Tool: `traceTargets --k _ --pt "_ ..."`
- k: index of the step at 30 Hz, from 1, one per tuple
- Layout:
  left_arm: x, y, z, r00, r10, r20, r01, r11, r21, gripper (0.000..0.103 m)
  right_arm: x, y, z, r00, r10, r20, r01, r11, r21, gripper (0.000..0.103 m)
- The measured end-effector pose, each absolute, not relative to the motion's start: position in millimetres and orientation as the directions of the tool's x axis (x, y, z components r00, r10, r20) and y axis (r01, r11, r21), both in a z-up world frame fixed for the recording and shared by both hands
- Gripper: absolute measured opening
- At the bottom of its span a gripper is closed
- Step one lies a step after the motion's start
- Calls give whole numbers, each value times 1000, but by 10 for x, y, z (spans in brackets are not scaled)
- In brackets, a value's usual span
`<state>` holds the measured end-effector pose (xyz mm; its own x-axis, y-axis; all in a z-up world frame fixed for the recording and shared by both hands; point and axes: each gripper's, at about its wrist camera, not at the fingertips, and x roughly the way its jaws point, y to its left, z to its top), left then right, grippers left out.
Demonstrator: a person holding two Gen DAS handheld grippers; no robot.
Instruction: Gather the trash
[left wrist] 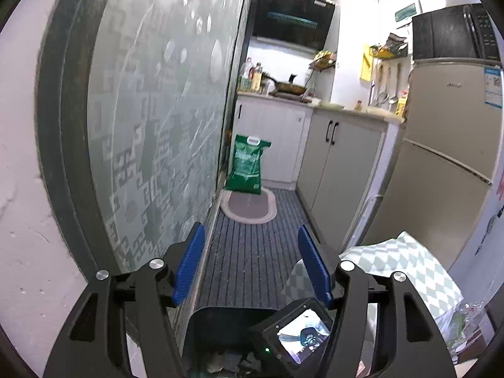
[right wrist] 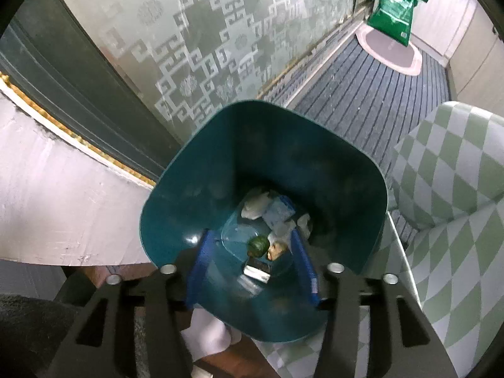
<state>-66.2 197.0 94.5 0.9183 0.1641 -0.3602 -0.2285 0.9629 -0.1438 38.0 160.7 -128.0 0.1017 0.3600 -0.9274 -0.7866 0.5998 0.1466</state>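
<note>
A dark teal trash bin (right wrist: 220, 157) stands on the floor against a frosted glass partition. Inside lie crumpled white paper (right wrist: 255, 204), a green lump (right wrist: 259, 245), a clear plastic piece and a small dark box (right wrist: 256, 272). My right gripper (right wrist: 252, 267) is open and empty, its blue fingers (right wrist: 198, 271) held just above the bin's mouth. My left gripper (left wrist: 252, 261) is open and empty, higher up, pointing along the kitchen floor. The bin's rim (left wrist: 226, 312) and some trash show at the bottom of the left wrist view, partly hidden by the other gripper's screen (left wrist: 299, 334).
A green-and-white checked cloth (right wrist: 447, 220) covers a table edge right of the bin (left wrist: 406, 264). A striped grey runner (left wrist: 249, 252), an oval mat (left wrist: 249, 204) and a green sack (left wrist: 247, 167) lie ahead. Cabinets (left wrist: 340, 160) and a fridge (left wrist: 441, 157) line the right.
</note>
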Motion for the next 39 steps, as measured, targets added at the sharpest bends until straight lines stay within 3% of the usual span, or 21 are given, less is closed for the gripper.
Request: traceTargets --k 15,27,34,36,39 --pt "-955 1757 1227 960 127 -250 -167 975 -144 87 325 1215 -424 262 532 -806 -804 582 123 56" --pt "-923 1560 1218 959 115 -258 -152 980 -129 97 356 482 137 441 580 -685 -757 651 64 67" --pt "-938 1479 1151 950 107 -293 -158 975 -154 100 263 27 399 543 567 -620 -714 700 14 78" --pt "-945 1446 1120 942 120 -313 -174 973 -150 100 204 -73 456 567 561 -604 -709 705 -11 91" --pt "-922 1399 1073 925 140 -352 -196 972 -128 100 130 -181 514 583 560 -588 -705 709 -23 96"
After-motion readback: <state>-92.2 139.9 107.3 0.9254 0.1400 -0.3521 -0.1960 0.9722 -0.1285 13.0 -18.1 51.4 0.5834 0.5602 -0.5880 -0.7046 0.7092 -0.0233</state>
